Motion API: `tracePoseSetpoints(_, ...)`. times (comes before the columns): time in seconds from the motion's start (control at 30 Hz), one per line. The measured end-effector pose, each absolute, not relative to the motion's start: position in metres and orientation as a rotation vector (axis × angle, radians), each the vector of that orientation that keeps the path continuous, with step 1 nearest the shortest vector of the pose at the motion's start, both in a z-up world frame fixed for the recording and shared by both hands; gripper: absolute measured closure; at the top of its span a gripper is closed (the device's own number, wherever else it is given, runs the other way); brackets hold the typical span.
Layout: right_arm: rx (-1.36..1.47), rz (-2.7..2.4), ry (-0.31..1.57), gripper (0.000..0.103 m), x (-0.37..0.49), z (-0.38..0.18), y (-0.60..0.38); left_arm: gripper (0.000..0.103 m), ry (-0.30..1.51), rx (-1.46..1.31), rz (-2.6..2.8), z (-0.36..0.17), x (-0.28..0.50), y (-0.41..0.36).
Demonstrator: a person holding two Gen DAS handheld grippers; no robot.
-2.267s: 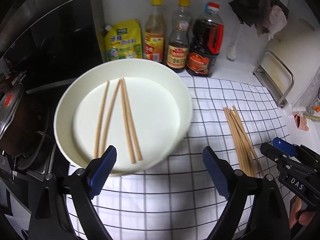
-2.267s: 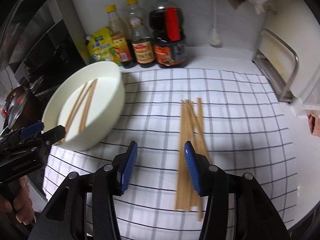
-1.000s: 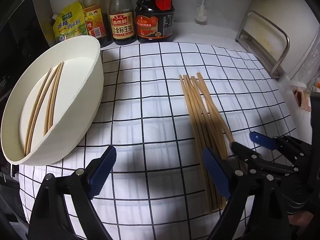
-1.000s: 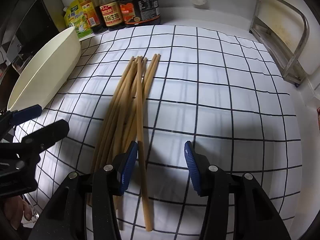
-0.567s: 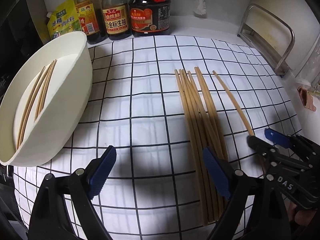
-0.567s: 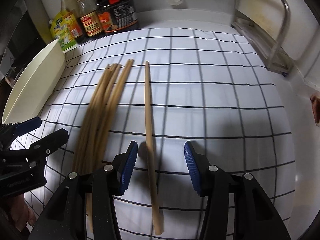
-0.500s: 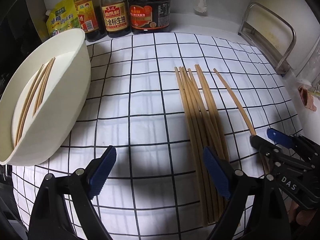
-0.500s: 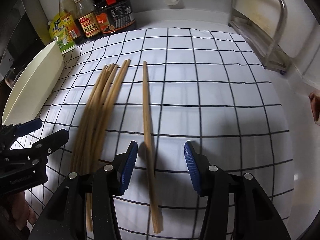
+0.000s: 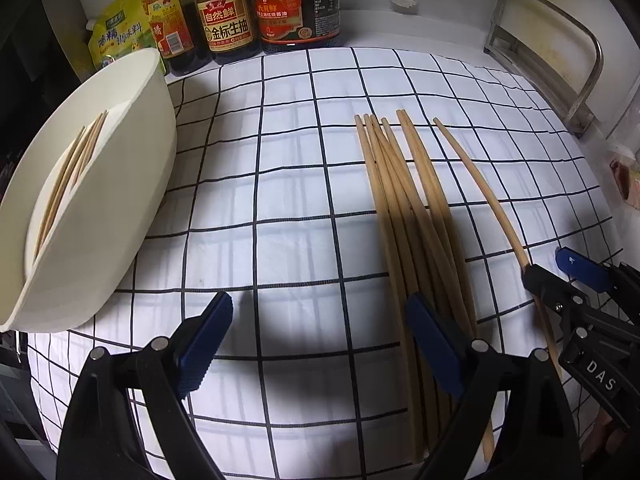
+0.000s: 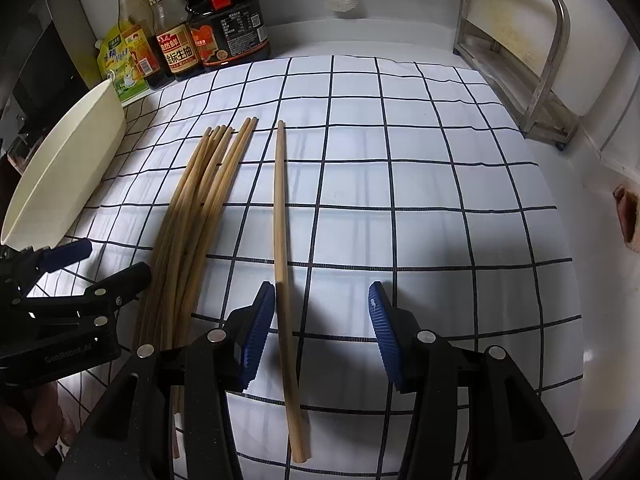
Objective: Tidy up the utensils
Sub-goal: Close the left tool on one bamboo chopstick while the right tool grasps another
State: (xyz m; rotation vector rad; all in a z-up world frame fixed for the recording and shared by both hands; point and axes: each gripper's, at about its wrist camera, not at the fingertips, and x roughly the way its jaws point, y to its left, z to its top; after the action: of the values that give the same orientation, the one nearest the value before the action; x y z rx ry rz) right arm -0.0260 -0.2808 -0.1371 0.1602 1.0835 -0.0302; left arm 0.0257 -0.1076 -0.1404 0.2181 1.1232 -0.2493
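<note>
Several wooden chopsticks (image 9: 404, 208) (image 10: 196, 200) lie in a bundle on the checked cloth. One single chopstick (image 10: 282, 216) (image 9: 480, 188) lies apart to the bundle's right. My right gripper (image 10: 322, 338) stands open over the single chopstick's near part, with the stick close to the left pad and neither pad pressing on it. My left gripper (image 9: 320, 344) is open above the cloth, its right finger over the bundle's near end. A cream bowl (image 9: 132, 184) (image 10: 68, 160) at the left holds a few more chopsticks (image 9: 68, 176).
Sauce bottles (image 9: 228, 12) (image 10: 176, 40) and a yellow pouch (image 9: 116, 36) stand along the back wall. A metal rack (image 9: 552, 64) (image 10: 520, 56) stands at the back right. The cloth (image 10: 420, 184) ends near the white counter on the right. A dark stove area lies left of the bowl.
One chopstick now lies apart, to the right of the bundle, where a second ago it lay across it. The left gripper has sunk closer to the cloth; both stay open.
</note>
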Motion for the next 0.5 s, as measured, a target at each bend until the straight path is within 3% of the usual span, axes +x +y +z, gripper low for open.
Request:
tracePoseSetpoints(0.3, 0.053, -0.025, 1.084, 0.056, -0.027, -0.139, -0.267, 0.016, 1.128, 0.234, -0.219, -0.145, 0.032, -0.11)
tracePoseSetpoints(0.4, 0.048, -0.005, 1.082, 0.059, -0.027, -0.139, -0.265, 0.027, 1.129, 0.227, -0.241, -0.144, 0.032, -0.113)
tracePoseSetpoints(0.5, 0.034, 0.021, 1.078, 0.071, -0.027, -0.139, -0.261, 0.042, 1.132, 0.225, -0.268, -0.142, 0.031, -0.116)
